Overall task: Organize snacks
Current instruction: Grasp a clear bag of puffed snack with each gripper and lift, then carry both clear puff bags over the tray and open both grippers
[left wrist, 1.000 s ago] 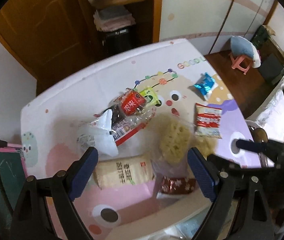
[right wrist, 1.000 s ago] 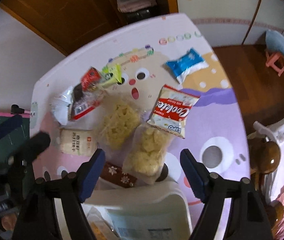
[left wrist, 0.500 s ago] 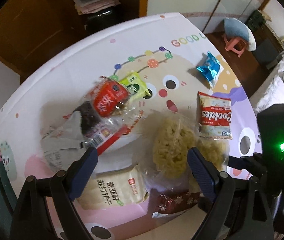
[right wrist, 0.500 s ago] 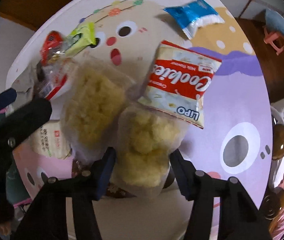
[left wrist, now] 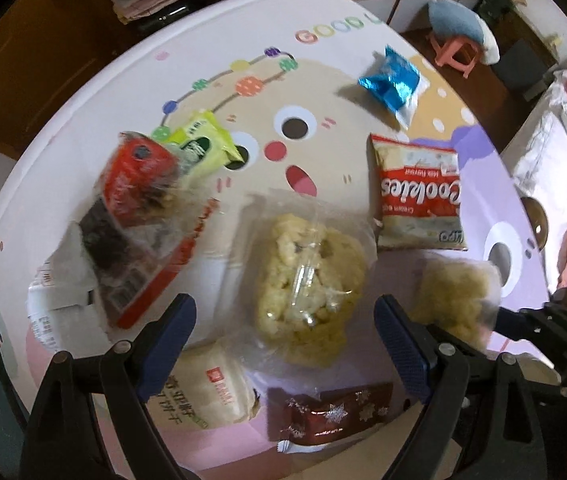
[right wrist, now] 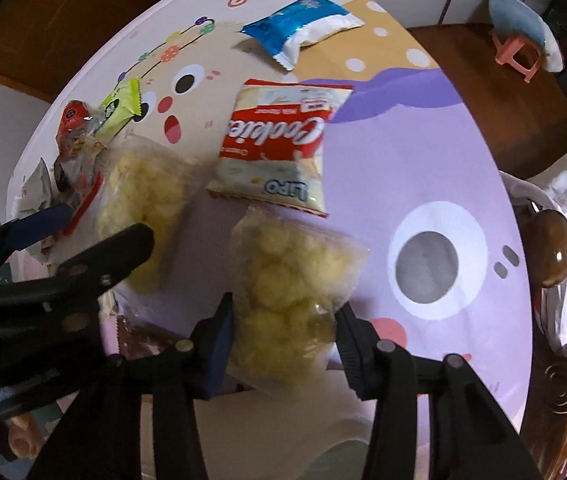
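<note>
The cartoon-print table (left wrist: 83,92) is carrying scattered snacks. The left gripper (left wrist: 285,344) is hanging wide open and empty over a clear bag of yellow puffs (left wrist: 309,292) at centre. The right gripper (right wrist: 285,320) is closing, pads touching a second puff bag (right wrist: 287,280), cookies packet (right wrist: 279,140) at twelve o'clock.

In the left wrist view the red packet (left wrist: 139,176) and the clear wrapper (left wrist: 151,248) under it are smeared by motion, so their print cannot be read. The left gripper's finger (left wrist: 163,344) covers part of the cream cracker pack (left wrist: 207,392). The second bag of puffs (left wrist: 455,300) is blurred, its lower end behind black gripper parts. In the right wrist view a dark wrapper (right wrist: 139,340), perhaps the snowflake one, peeks from behind the left gripper (right wrist: 55,256).
</note>
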Motion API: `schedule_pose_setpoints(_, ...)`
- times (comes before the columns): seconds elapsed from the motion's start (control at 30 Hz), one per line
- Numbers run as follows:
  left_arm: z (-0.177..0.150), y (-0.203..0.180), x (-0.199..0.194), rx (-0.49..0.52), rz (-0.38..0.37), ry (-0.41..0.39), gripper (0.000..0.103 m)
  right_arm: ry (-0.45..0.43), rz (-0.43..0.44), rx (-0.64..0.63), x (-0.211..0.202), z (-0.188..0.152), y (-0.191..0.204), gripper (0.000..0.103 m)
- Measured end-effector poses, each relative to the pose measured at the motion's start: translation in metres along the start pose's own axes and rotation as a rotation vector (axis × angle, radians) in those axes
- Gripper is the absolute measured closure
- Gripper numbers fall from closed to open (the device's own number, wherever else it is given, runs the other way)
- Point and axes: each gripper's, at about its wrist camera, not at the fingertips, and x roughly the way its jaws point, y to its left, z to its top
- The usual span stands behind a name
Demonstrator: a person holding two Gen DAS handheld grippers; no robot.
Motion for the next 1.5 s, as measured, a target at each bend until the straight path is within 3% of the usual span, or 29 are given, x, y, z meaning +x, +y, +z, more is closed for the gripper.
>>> schedule_pose_setpoints(0.07, 0.0, -0.004, 0.005, 0.004, -0.002, 0.01, 0.018, -0.005, -0.009, 0.0, -0.001, -0.003, -0.003, 0.057)
schedule_pose_setpoints(0.23, -0.002, -0.011, 0.014, 0.01, 0.017, 0.022, 0.045, -0.019, -0.031, 0.013, -0.002, -0.017, -0.018, 0.057)
schedule_pose_setpoints(0.33, -0.007, -0.014, 0.011, 0.013, 0.015, -0.012, 0.049, -0.023, -0.039, 0.015, -0.002, -0.021, -0.026, 0.058)
schedule_pose_setpoints(0.47, -0.014, -0.018, -0.003, 0.022, 0.031, -0.063, 0.051, -0.041, -0.021, -0.007, -0.005, -0.023, -0.027, 0.063)
schedule_pose_setpoints(0.7, -0.026, -0.012, -0.06, -0.055, 0.06, -0.167, 0.051, -0.137, 0.036, -0.049, -0.042, -0.023, -0.003, 0.067)
schedule_pose_setpoints(0.97, -0.071, 0.011, -0.148, -0.148, 0.116, -0.293, 0.051, -0.32, 0.065, -0.15, -0.115, -0.032, 0.024, 0.067)
schedule_pose_setpoints(1.27, -0.164, 0.01, -0.235, -0.266, 0.143, -0.397, 0.051, -0.461, 0.146, -0.301, -0.207, -0.081, 0.031, 0.067)
schedule_pose_setpoints(1.5, -0.226, -0.01, -0.262, -0.354, 0.144, -0.413, 0.051, -0.495, 0.189, -0.426, -0.241, -0.131, 0.022, 0.067)
